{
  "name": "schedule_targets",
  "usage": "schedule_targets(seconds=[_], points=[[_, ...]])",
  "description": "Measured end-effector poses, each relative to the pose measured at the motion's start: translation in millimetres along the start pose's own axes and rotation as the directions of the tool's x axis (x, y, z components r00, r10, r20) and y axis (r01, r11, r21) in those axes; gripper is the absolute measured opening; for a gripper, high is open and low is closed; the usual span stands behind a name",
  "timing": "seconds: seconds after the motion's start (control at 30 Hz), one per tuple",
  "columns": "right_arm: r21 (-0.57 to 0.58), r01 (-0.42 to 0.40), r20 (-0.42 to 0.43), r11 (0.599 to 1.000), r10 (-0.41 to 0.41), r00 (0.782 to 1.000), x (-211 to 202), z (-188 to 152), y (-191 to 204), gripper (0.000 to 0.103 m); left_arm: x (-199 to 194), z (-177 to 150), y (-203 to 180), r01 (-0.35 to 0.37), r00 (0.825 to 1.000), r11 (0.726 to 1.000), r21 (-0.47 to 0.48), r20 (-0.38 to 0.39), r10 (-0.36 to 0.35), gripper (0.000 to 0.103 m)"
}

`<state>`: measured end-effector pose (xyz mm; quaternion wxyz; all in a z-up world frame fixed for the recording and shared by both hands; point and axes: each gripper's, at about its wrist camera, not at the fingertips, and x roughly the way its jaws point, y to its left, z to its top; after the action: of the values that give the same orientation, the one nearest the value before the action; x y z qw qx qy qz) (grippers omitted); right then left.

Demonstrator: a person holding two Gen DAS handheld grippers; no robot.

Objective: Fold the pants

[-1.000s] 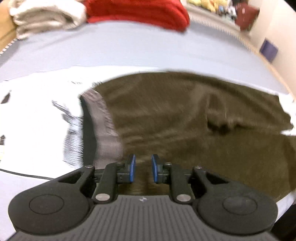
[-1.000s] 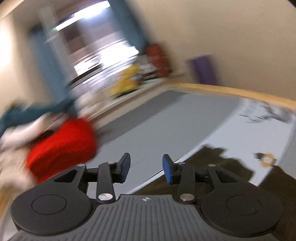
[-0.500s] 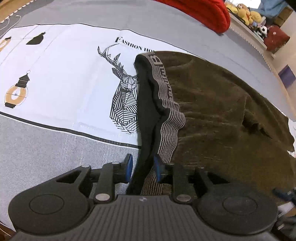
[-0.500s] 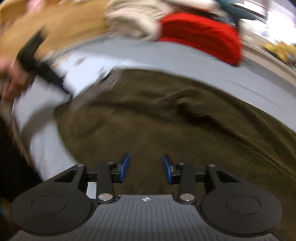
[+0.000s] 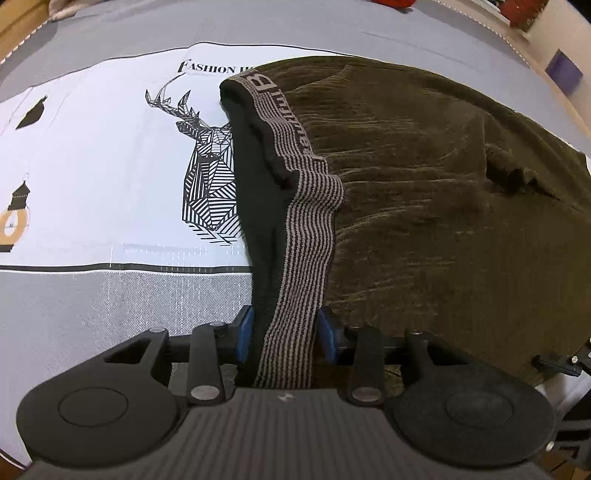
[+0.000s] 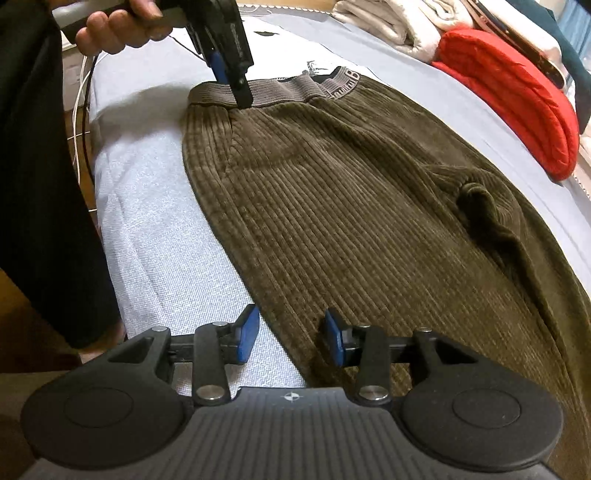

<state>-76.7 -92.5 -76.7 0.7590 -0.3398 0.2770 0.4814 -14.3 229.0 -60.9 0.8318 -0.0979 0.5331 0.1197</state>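
Note:
Dark olive corduroy pants [image 5: 424, 192] lie flat on the bed, with a grey striped waistband [image 5: 306, 236]. My left gripper [image 5: 286, 336] is open, its blue pads on either side of the waistband's near end. In the right wrist view the pants [image 6: 332, 206] stretch away from me, and the left gripper [image 6: 236, 88] sits at the far waistband [image 6: 291, 92]. My right gripper [image 6: 291, 334] is open and empty, straddling the near side edge of the pants leg.
The bed sheet [image 5: 103, 155] is grey and white with a deer print [image 5: 207, 173]. A red blanket [image 6: 517, 103] and white folded bedding [image 6: 388, 22] lie at the far side. The bed's edge and the person's dark clothing [image 6: 40, 184] are at my left.
Both grippers have swung down to the pants. The left one has closed in on the waistband and opened wider around it. The right one has settled at the leg edge.

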Motion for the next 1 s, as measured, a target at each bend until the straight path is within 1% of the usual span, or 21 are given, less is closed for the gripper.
schedule_targets(seconds=[0.03, 0.07, 0.1, 0.17, 0.27, 0.37, 0.43, 0.5, 0.53, 0.57, 0.6, 0.67, 0.73, 0.8, 0.83, 0.87, 0.9, 0.93, 0.97, 1.0], points=[[-0.005, -0.004, 0.000, 1.000, 0.004, 1.000, 2, 0, -1, 0.025, -1, -1, -1, -0.009, 1.000, 1.000, 0.006, 0.004, 0.008, 0.028], [-0.010, -0.017, 0.000, 1.000, 0.017, 1.000, 0, 0, -1, 0.022, -2, -2, -1, -0.022, 1.000, 1.000, 0.012, 0.012, 0.022, 0.019], [-0.011, -0.026, 0.007, 1.000, 0.026, 1.000, 2, 0, -1, 0.017, -4, -3, 0, -0.019, 1.000, 1.000, 0.010, 0.020, 0.019, 0.015], [-0.028, -0.028, 0.022, 0.999, 0.029, 0.999, 1, 1, 0, 0.012, -11, -6, 2, -0.010, 0.999, 1.000, 0.015, 0.042, 0.010, 0.010], [-0.046, -0.043, 0.043, 0.998, 0.045, 0.998, -5, 2, -1, 0.009, -25, -13, 3, -0.005, 0.996, 0.999, 0.037, 0.094, 0.001, 0.008], [-0.064, -0.070, 0.080, 0.996, 0.075, 0.994, -14, 3, -2, 0.009, -40, -20, 13, 0.018, 0.992, 1.000, 0.010, 0.128, -0.019, 0.007], [-0.072, -0.121, 0.100, 0.990, 0.128, 0.987, -20, 3, -2, 0.008, -43, -24, 25, 0.028, 0.993, 0.999, -0.026, 0.114, -0.025, 0.007], [-0.098, -0.142, 0.088, 0.985, 0.151, 0.985, -21, 1, 2, 0.009, -39, -27, 31, 0.055, 0.996, 0.997, -0.053, 0.071, -0.051, 0.009], [-0.100, -0.146, 0.065, 0.984, 0.152, 0.986, -18, 0, 4, 0.009, -35, -28, 30, 0.035, 0.998, 0.998, -0.047, 0.046, -0.033, 0.011], [-0.093, -0.145, 0.053, 0.985, 0.151, 0.987, -16, -1, 3, 0.010, -34, -28, 28, 0.008, 0.999, 0.999, -0.035, 0.039, -0.007, 0.017], [-0.082, -0.148, 0.051, 0.986, 0.152, 0.987, -16, -1, 1, 0.010, -35, -27, 26, -0.006, 0.999, 1.000, -0.024, 0.049, 0.008, 0.019], [-0.017, -0.157, 0.085, 0.987, 0.158, 0.984, -25, 3, -12, 0.011, -43, -21, 25, -0.010, 0.995, 1.000, -0.024, 0.103, 0.012, 0.020], [0.087, -0.153, 0.133, 0.984, 0.141, 0.981, -34, 5, -32, 0.019, -52, -15, 23, 0.019, 0.986, 0.999, -0.038, 0.165, -0.012, 0.021], [0.199, -0.141, 0.162, 0.970, 0.109, 0.981, -42, 2, -54, 0.026, -57, -10, 19, 0.055, 0.978, 0.998, -0.036, 0.204, -0.046, 0.020], [0.242, -0.122, 0.160, 0.962, 0.085, 0.984, -42, -1, -63, 0.029, -57, -6, 13, 0.069, 0.975, 0.998, -0.015, 0.214, -0.064, 0.020], [0.279, -0.090, 0.133, 0.956, 0.054, 0.990, -40, -5, -70, 0.030, -54, -5, 6, 0.073, 0.974, 0.997, 0.009, 0.214, -0.073, 0.020], [0.296, -0.063, 0.095, 0.953, 0.036, 0.995, -36, -9, -74, 0.031, -51, -3, 0, 0.073, 0.976, 0.997, 0.036, 0.204, -0.079, 0.020], [0.304, -0.037, 0.039, 0.952, 0.026, 0.999, -29, -14, -77, 0.031, -44, -2, -6, 0.063, 0.981, 0.996, 0.062, 0.179, -0.073, 0.020], [0.301, -0.018, -0.023, 0.953, 0.026, 0.999, -21, -20, -78, 0.031, -35, -1, -12, 0.035, 0.990, 0.996, 0.082, 0.133, -0.045, 0.020], [0.289, 0.000, -0.069, 0.957, 0.021, 0.997, -15, -26, -77, 0.031, -20, -2, -16, -0.025, 0.998, 0.995, 0.100, 0.061, 0.019, 0.019]])
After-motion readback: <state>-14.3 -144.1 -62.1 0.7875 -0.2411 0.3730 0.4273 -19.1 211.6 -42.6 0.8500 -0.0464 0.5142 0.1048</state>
